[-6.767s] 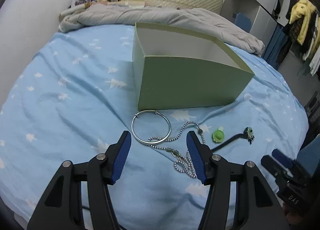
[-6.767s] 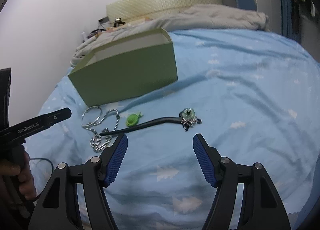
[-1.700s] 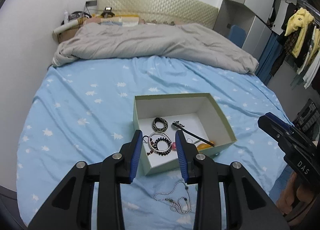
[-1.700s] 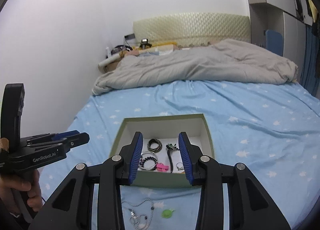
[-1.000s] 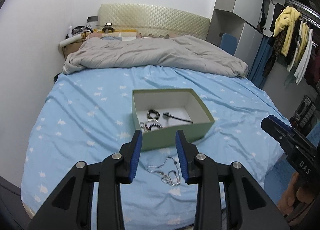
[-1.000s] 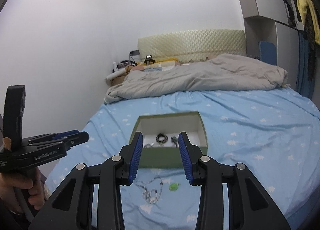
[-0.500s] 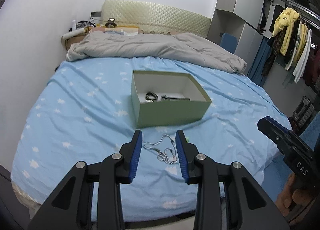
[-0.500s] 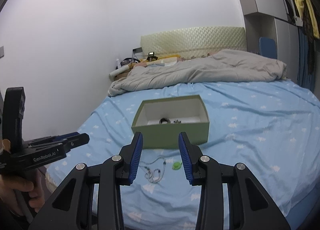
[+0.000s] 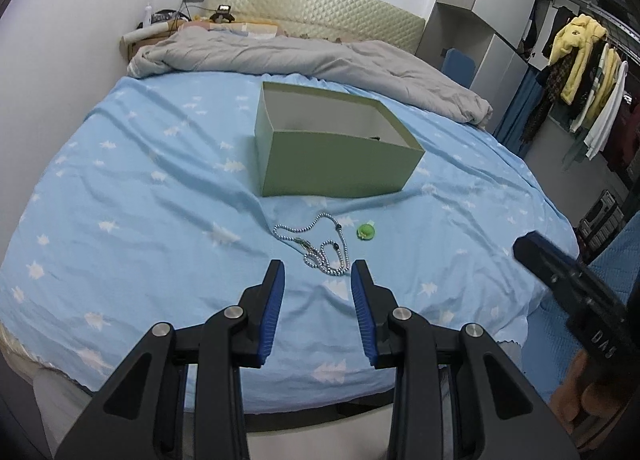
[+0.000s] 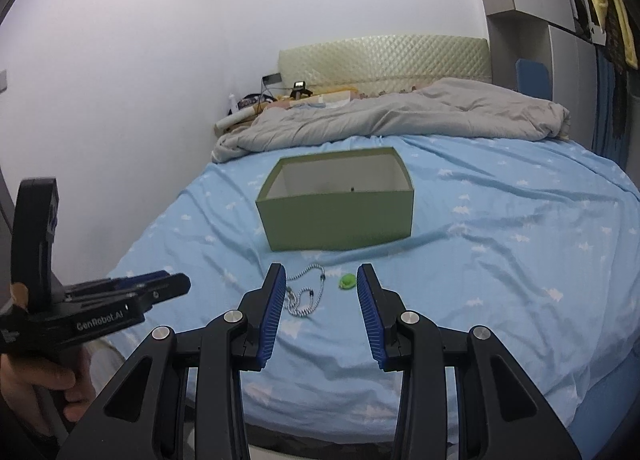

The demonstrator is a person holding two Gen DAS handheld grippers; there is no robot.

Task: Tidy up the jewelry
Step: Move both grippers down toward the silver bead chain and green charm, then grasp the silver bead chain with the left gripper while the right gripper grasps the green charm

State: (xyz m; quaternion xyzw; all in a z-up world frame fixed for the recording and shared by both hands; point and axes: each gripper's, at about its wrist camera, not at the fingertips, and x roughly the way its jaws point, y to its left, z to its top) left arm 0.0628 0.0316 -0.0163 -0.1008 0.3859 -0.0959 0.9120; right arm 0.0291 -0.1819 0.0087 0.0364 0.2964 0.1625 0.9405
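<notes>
An open green box (image 9: 336, 156) stands on the blue star-print bed (image 9: 140, 188); it also shows in the right wrist view (image 10: 340, 220). Its contents are mostly hidden by the front wall. A silver bead chain (image 9: 320, 244) and a small green piece (image 9: 366, 231) lie on the sheet in front of the box; the chain (image 10: 306, 292) and green piece (image 10: 347, 281) also show in the right wrist view. My left gripper (image 9: 318, 278) is open and empty, just short of the chain. My right gripper (image 10: 321, 280) is open and empty, held back from both items.
A grey duvet (image 9: 320, 60) lies bunched across the far end of the bed by the padded headboard (image 9: 312, 8). A wardrobe (image 9: 492, 20) and hanging clothes (image 9: 584, 60) stand at the right. The bed's front edge lies just below both grippers.
Both grippers have dropped lower and come nearer the bed's front edge, so the box inside is now mostly hidden. Both stay open and empty. The chain and green piece have not moved.
</notes>
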